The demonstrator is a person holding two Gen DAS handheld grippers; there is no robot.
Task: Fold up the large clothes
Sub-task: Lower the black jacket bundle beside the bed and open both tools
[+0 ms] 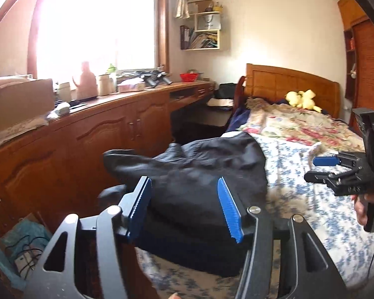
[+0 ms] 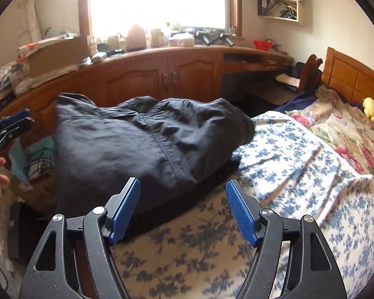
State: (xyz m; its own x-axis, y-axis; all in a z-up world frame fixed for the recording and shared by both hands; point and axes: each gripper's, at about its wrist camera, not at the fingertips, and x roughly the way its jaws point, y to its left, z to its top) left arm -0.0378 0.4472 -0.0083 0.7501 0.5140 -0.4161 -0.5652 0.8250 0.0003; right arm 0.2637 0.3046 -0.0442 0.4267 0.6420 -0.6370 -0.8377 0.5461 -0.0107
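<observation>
A dark navy garment [image 2: 142, 144] lies bunched and partly folded on the bed, at its left edge, with one end hanging over the side; it also shows in the left wrist view [image 1: 199, 174]. My left gripper [image 1: 184, 191] is open and empty, just above the garment's near part. My right gripper [image 2: 183, 196] is open and empty, over the sheet at the garment's near edge. The right gripper also shows at the right of the left wrist view [image 1: 321, 167]. The left gripper shows at the left edge of the right wrist view [image 2: 15, 122].
The bed has a blue floral sheet [image 2: 299, 164] and a flowered quilt [image 2: 341, 129] toward the wooden headboard [image 1: 291, 82], with a yellow plush toy [image 1: 303, 98]. Wooden cabinets [image 2: 162, 74] with a cluttered top run along the bed's left. Bags and cables [image 2: 37, 159] lie on the floor.
</observation>
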